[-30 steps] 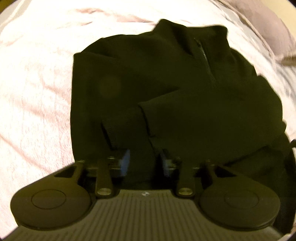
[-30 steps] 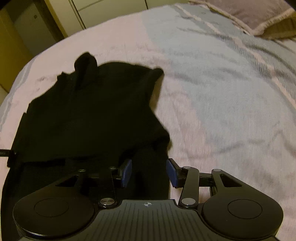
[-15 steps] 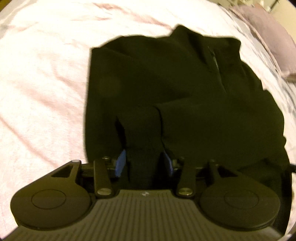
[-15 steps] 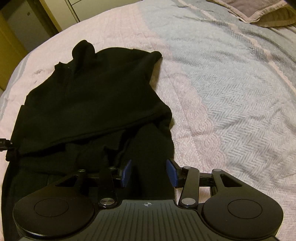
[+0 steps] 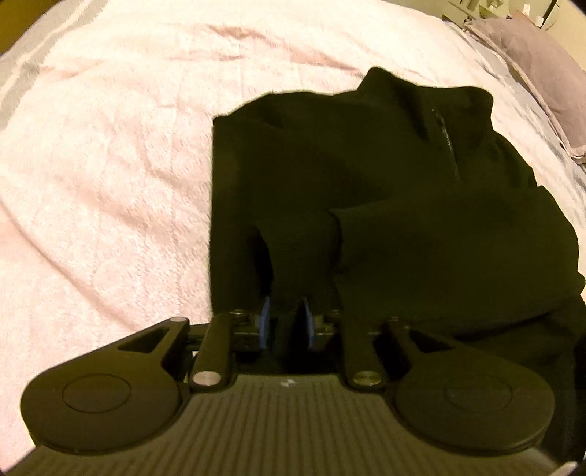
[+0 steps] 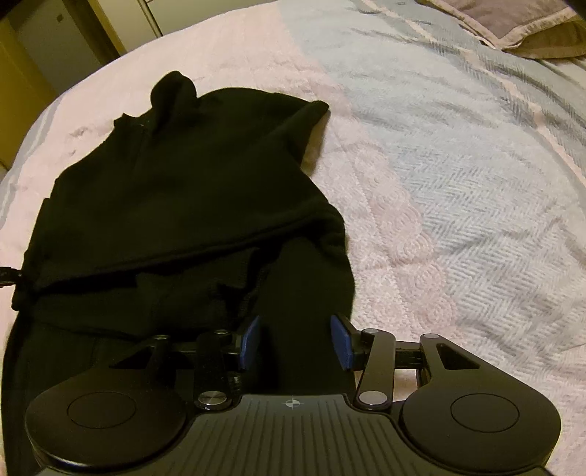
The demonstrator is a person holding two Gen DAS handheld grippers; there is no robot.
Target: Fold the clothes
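Left gripper [image 5: 285,322] jaws just closing on black pullover [image 5: 366,190] fabric — right gripper [image 6: 295,342] jaws grip its hem

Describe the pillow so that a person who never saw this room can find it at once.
Start from the bedspread, pale pink and light blue, which fills both views. A black pullover lies on its pink side. The pillow lies at the far edge of the blue side, away from the pullover; it is the only raised, mauve-grey cushion there, with a paler border.
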